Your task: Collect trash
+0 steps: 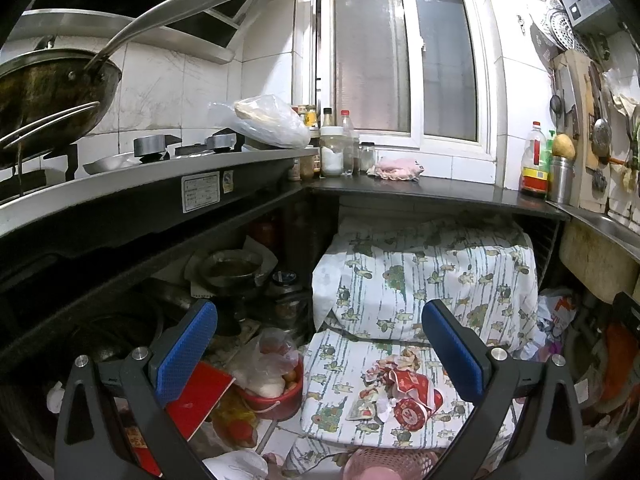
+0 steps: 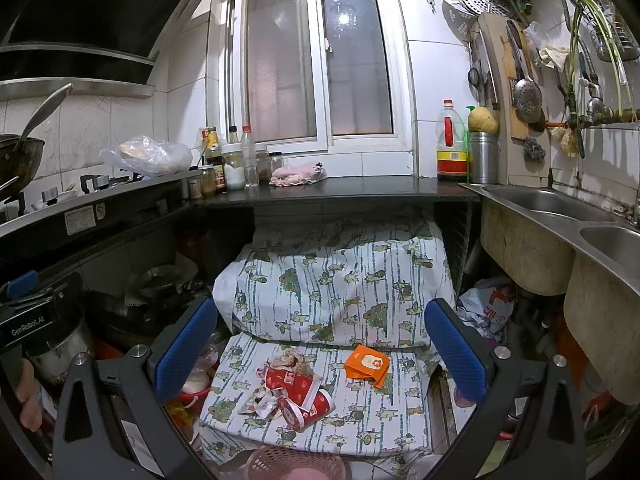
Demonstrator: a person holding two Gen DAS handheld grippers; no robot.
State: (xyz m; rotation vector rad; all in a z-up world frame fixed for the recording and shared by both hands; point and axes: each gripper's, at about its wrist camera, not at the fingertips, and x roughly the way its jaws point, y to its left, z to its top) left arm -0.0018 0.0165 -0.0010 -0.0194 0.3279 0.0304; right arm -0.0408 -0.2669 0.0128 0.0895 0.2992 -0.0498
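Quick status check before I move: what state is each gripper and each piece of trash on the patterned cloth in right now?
left gripper: jaws wide open, empty.
right gripper: jaws wide open, empty.
red paper cups: crushed, lying on their sides on the patterned cloth.
torn paper scraps: crumpled, beside the cups.
orange packet: lying flat on the cloth, apart from the cups.
pink basket: at the bottom edge, contents not visible.
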